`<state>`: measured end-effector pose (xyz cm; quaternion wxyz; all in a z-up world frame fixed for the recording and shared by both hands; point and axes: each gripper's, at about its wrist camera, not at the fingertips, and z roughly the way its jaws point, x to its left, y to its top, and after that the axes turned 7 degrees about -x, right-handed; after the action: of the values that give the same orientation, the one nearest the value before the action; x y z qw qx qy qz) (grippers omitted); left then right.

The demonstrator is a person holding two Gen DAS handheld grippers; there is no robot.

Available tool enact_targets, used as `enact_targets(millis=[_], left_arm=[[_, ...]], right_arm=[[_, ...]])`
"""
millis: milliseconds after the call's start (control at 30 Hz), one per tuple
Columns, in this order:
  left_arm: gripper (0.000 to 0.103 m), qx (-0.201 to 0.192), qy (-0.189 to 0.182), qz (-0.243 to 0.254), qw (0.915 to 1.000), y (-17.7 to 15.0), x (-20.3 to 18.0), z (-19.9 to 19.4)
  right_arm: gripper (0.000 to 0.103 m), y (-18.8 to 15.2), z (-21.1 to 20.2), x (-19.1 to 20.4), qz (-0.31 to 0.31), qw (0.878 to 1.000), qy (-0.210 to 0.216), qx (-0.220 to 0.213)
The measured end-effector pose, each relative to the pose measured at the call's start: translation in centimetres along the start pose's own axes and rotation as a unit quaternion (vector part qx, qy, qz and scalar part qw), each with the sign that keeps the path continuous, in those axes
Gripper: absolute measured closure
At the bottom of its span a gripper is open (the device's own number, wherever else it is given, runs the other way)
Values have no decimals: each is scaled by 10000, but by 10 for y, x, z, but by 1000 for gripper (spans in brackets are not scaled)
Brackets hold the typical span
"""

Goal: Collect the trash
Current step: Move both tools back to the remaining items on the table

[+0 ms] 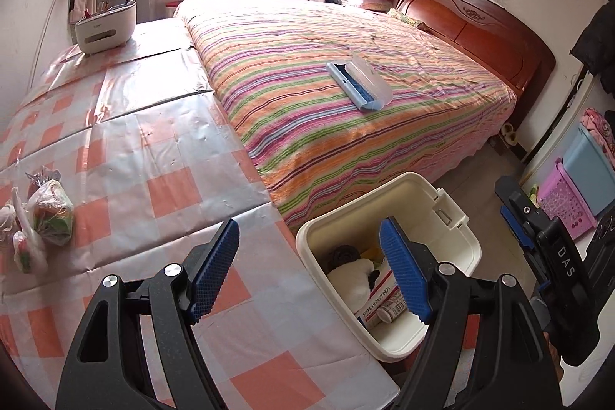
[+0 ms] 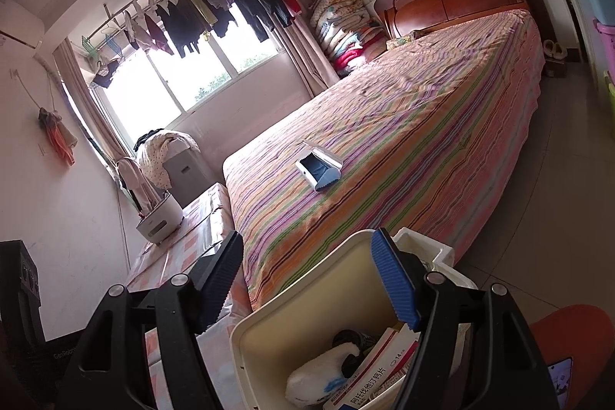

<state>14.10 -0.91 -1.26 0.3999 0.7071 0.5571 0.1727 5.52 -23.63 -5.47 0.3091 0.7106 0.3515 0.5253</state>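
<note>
A cream plastic bin (image 1: 461, 237) stands on the floor between the checked table and the bed. It holds a white crumpled wad (image 1: 351, 281), a medicine box (image 1: 380, 300), a small roll and dark scraps. My left gripper (image 1: 307, 271) is open and empty, over the table's edge beside the bin. Crumpled plastic bags (image 1: 42, 218) lie on the table at the far left. My right gripper (image 2: 307, 279) is open and empty, just above the bin (image 2: 269, 329); it also shows at the right of the left wrist view (image 1: 538, 229).
A striped bed (image 1: 346, 110) with a wooden headboard fills the middle, with a blue-and-white lint brush (image 1: 359, 85) on it. A white caddy (image 1: 105, 27) stands at the table's (image 1: 161, 156) far end. Pink and blue storage boxes (image 1: 576, 187) stand at the right.
</note>
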Motion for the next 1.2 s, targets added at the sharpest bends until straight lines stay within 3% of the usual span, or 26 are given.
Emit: enact_targets(millis=[433, 667, 933, 1200], left_arm=[[24, -382, 774, -686, 9939, -4, 101, -54], [24, -633, 1384, -1071, 9825, -7, 173, -97], [24, -851, 1708, -1456, 9708, -11, 248, -132], [24, -598, 1668, -2106, 9614, -17, 312, -114]], right_arm=[[34, -24, 15, 44, -378, 9982, 271, 385], [34, -35, 21, 57, -461, 9967, 350, 574], [34, -50, 27, 79, -653, 9927, 596, 816], [34, -74, 33, 113, -963, 9834, 975, 1187]])
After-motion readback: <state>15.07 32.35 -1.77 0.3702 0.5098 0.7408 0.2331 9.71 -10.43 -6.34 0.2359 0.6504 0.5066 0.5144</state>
